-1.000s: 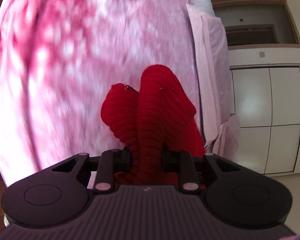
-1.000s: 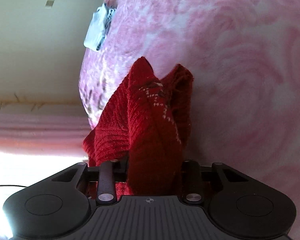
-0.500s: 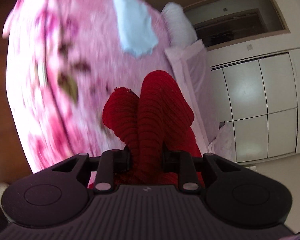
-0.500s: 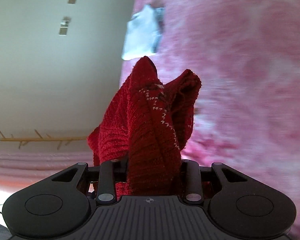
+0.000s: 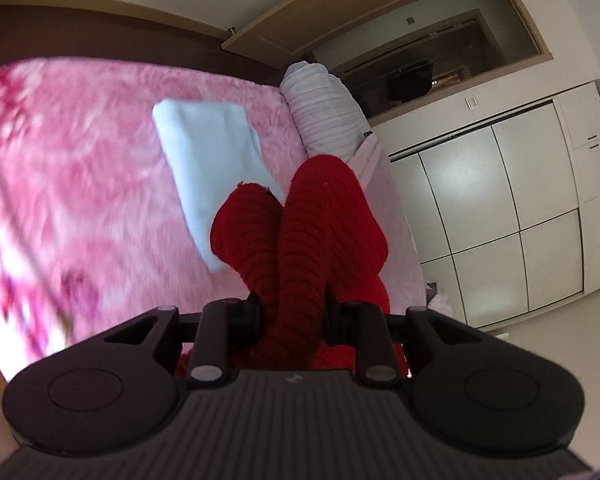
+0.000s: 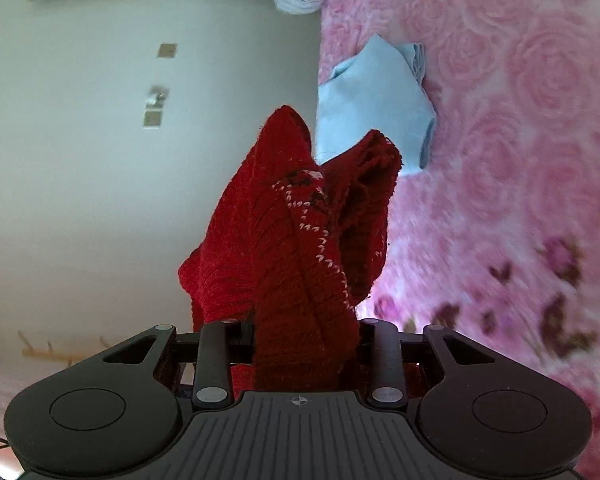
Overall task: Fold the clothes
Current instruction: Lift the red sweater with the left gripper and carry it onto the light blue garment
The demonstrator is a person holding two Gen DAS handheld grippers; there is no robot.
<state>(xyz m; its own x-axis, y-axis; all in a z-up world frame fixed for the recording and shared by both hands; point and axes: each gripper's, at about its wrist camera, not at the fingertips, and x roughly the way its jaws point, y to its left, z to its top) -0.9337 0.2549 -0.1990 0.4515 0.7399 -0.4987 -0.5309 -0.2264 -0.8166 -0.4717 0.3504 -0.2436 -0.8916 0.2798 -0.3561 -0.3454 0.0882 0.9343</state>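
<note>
Bed (image 5: 80, 168), pink rose blanket, fills both views; no desk.
Folded lt-blue garment (image 6: 372, 104) lies flat on bed nr rolled white bedding (image 5: 324, 108).
Red knit sweater (image 5: 320, 232) held up off bed, bunched betw both tongs.
L tongs (image 5: 294, 316) clamped on ribbed part; R tongs (image 6: 306, 344) clamped on part w/ white stitch pattern.
Judgement: knit thick, soft, stretchy, some weight, sags. Grip on seams/hem corners, not mid-fabric, else bunches.
</note>
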